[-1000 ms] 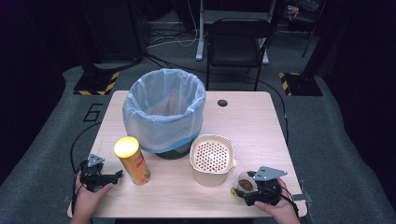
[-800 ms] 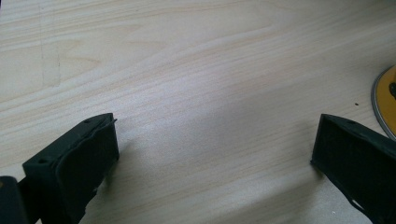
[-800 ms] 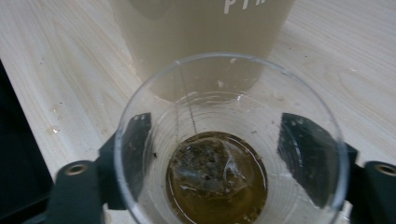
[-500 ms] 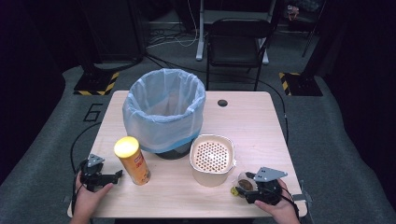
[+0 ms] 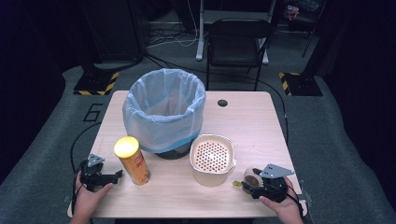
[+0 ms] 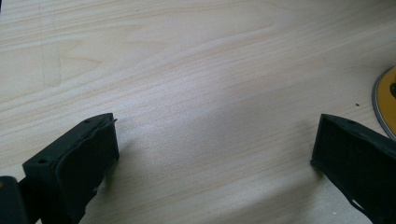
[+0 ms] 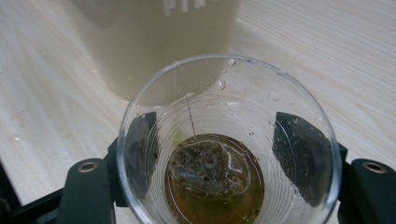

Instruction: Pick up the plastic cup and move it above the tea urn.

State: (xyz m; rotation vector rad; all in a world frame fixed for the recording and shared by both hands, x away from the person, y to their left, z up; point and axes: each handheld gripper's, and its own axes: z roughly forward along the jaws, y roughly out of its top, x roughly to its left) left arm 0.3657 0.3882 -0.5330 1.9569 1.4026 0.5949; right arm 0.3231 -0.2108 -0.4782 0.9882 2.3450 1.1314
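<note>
- Two hand-held grippers on a pale wooden counter [image 5: 261, 121], one in each of the person's hands, both at its near edge.
- Right hand-held gripper [image 5: 254, 183]: jaws closed around a clear plastic cup [image 7: 229, 144], one on each side of its wall, as the right gripper view shows.
- Cup: upright between those jaws, holding a little brown liquid and a soaked tea bag [image 7: 210, 170] at the bottom; a thin string runs up the inner wall. Droplets cling near the rim.
- Cream strainer pot [image 5: 211, 158]: just beyond the right hand-held gripper and the cup, close to the cup; its perforated insert faces up.
- Left hand-held gripper [image 5: 112, 176]: jaws spread wide apart, nothing between them but bare counter; it rests low over the surface.
- Yellow-lidded chip can [image 5: 132, 160]: upright, just ahead of the left hand-held gripper's jaw tips; whether they touch it cannot be told.
- Bin with a pale blue bag [image 5: 164, 112]: farther out, beyond both hand-held grippers, between the can and the strainer pot.
- Black chair [image 5: 237, 44]: on the floor past the counter's far edge.
</note>
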